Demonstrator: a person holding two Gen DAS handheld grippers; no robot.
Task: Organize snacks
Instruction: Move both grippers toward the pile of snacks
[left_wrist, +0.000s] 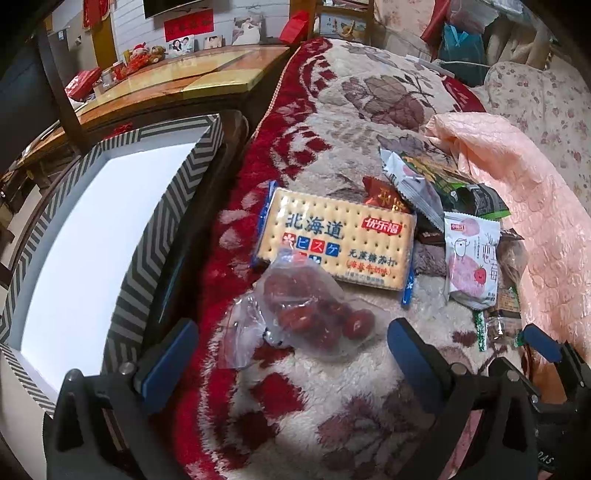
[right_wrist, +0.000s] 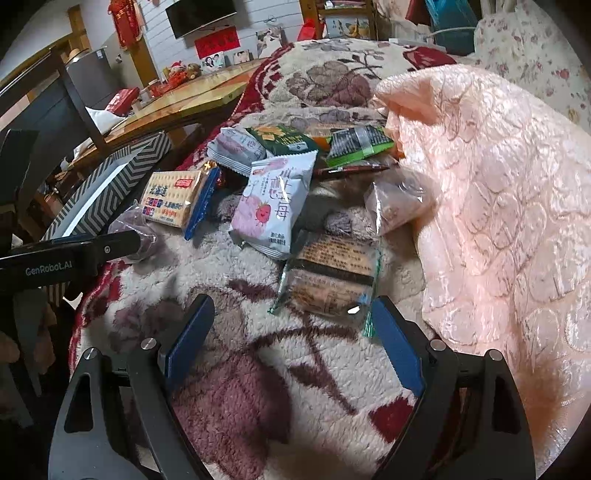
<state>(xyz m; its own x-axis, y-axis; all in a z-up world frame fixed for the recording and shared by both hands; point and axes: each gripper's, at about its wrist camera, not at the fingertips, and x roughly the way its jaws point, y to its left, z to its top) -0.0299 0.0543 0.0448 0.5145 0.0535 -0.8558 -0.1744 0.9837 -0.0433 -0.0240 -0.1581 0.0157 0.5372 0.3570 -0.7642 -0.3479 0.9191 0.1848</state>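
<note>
While your left gripper (left_wrist: 291, 354) spreads wide, empty, behind the clear plastic bag of red dates (left_wrist: 314, 314), your right gripper (right_wrist: 291, 343) gapes beside the transparent-wrapped brown cake (right_wrist: 328, 280), lengthwise away, mid-blanket (right_wrist: 258, 369).

Bed covered by a plush cream blanket (left_wrist: 354, 373) with dark red floral pattern; a pink quilted coverlet (right_wrist: 498, 206) lies bunched over its right side. Directly on the blanket: a clear bag of red dates (left_wrist: 314, 314) near left, a yellow cracker pack (left_wrist: 340, 243) just beyond and touching it, and a brown-labelled clear packet (right_wrist: 332, 284) near centre. Further back, a pink-and-white strawberry pouch (right_wrist: 273, 206) leans among a heap of green and grey wrappers (right_wrist: 295, 144).
</note>
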